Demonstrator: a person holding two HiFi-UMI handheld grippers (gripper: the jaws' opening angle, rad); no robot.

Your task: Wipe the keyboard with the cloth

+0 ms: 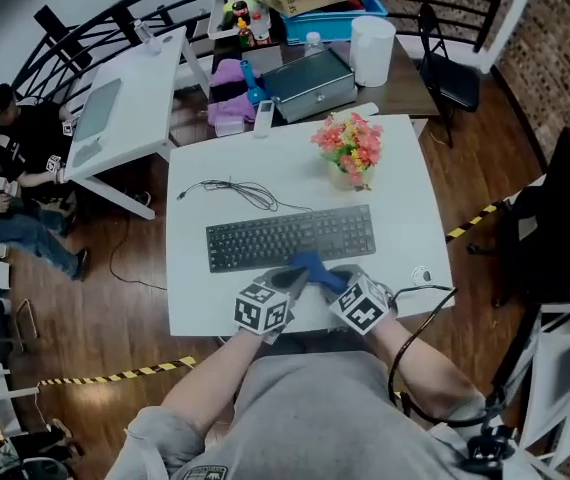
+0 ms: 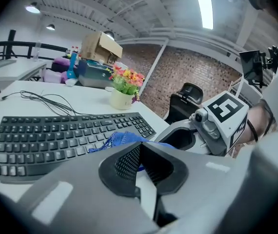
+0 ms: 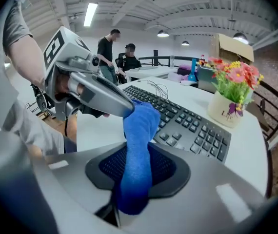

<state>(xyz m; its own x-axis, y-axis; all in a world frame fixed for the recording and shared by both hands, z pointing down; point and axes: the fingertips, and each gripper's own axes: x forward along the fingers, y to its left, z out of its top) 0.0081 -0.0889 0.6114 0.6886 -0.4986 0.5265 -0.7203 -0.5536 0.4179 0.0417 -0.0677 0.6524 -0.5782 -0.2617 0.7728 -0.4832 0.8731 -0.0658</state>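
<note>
A black keyboard point(image 1: 290, 238) point(image 2: 56, 138) point(image 3: 188, 121) lies across the middle of the white table point(image 1: 395, 198). Just in front of its near edge a blue cloth point(image 1: 315, 270) point(image 2: 122, 140) point(image 3: 139, 145) is stretched between both grippers. My left gripper point(image 1: 300, 276) point(image 2: 139, 150) is shut on the cloth's upper end, and the right gripper view shows its tip point(image 3: 124, 108) pinching that end. My right gripper point(image 1: 327, 278) point(image 3: 138, 152) is shut on the cloth, which runs down between its black pads. Both grippers hover close together over the table's front edge.
A pot of flowers point(image 1: 350, 153) point(image 3: 229, 99) stands behind the keyboard's right end. A loose black cable point(image 1: 235, 190) lies behind its left end. Beyond are a grey case point(image 1: 310, 83), a white cylinder point(image 1: 372, 50) and a second white table point(image 1: 130, 108) with a seated person point(image 1: 15, 158).
</note>
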